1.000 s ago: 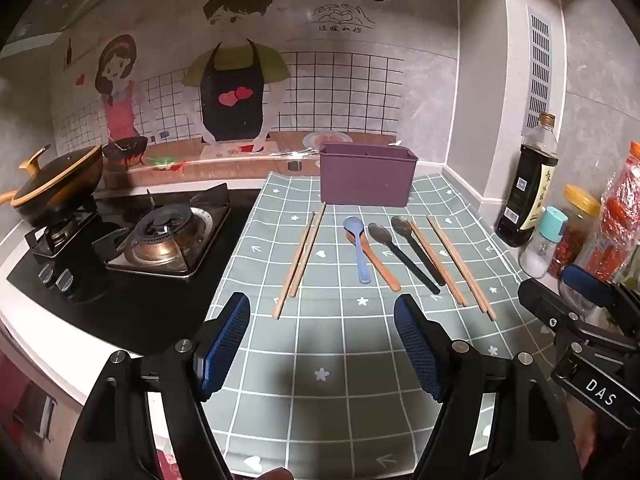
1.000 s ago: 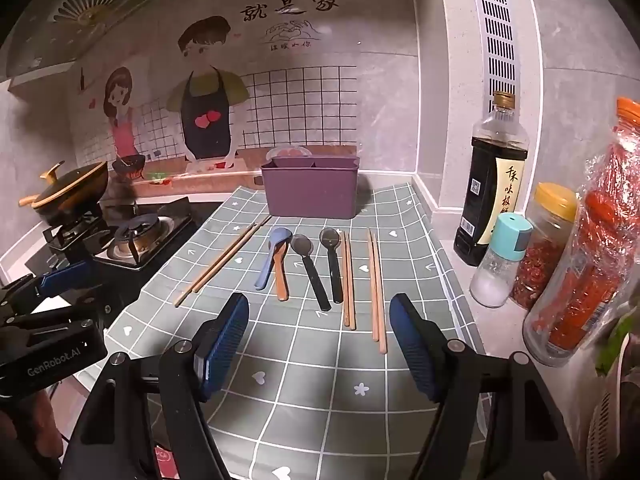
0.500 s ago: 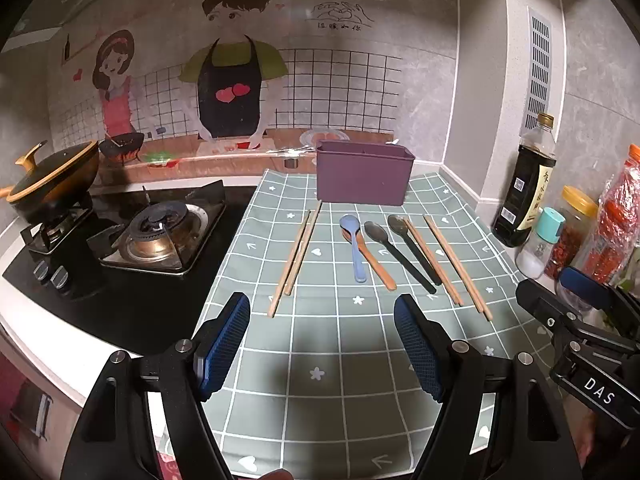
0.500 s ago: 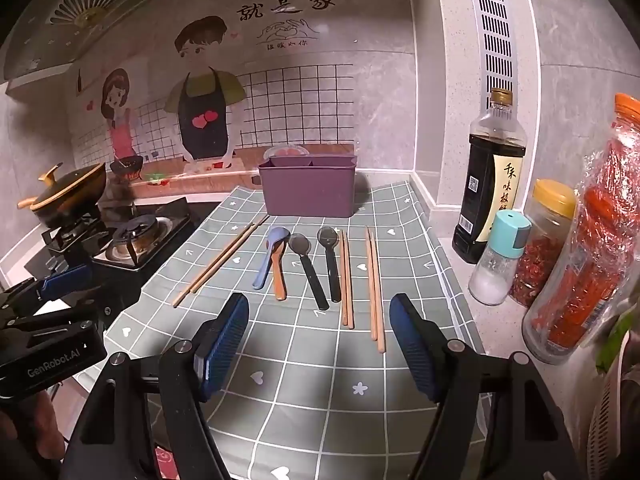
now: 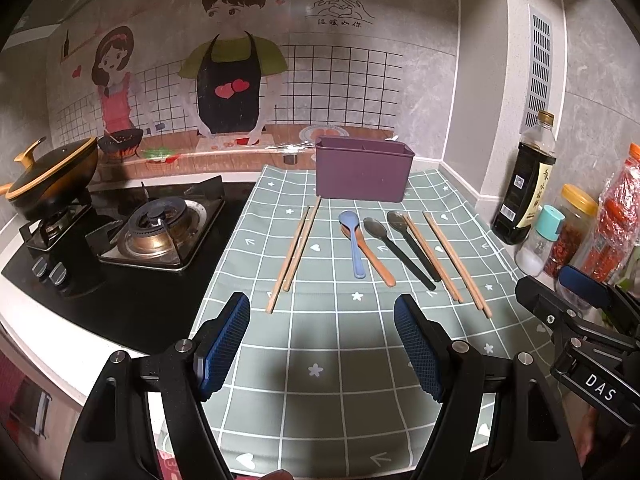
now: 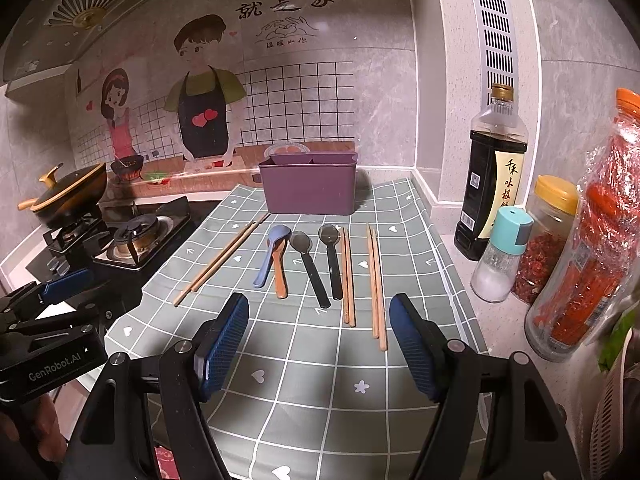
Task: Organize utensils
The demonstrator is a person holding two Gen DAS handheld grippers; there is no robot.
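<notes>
I note a purple holder [image 6: 307,188] upright at the mat's far edge. Before it, flat: three chopstick pairs [image 6: 218,262] [image 6: 347,280] [image 6: 377,288], blue spoon [image 6: 272,254] overlapping wooden spoon [image 6: 280,274], two black spoons [image 6: 310,268] [image 6: 332,258].

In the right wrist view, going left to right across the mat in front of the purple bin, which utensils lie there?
Slanted chopstick pair → blue spoon → orange spoon → first black spoon → second black spoon → middle chopstick pair → right chopstick pair.
</notes>
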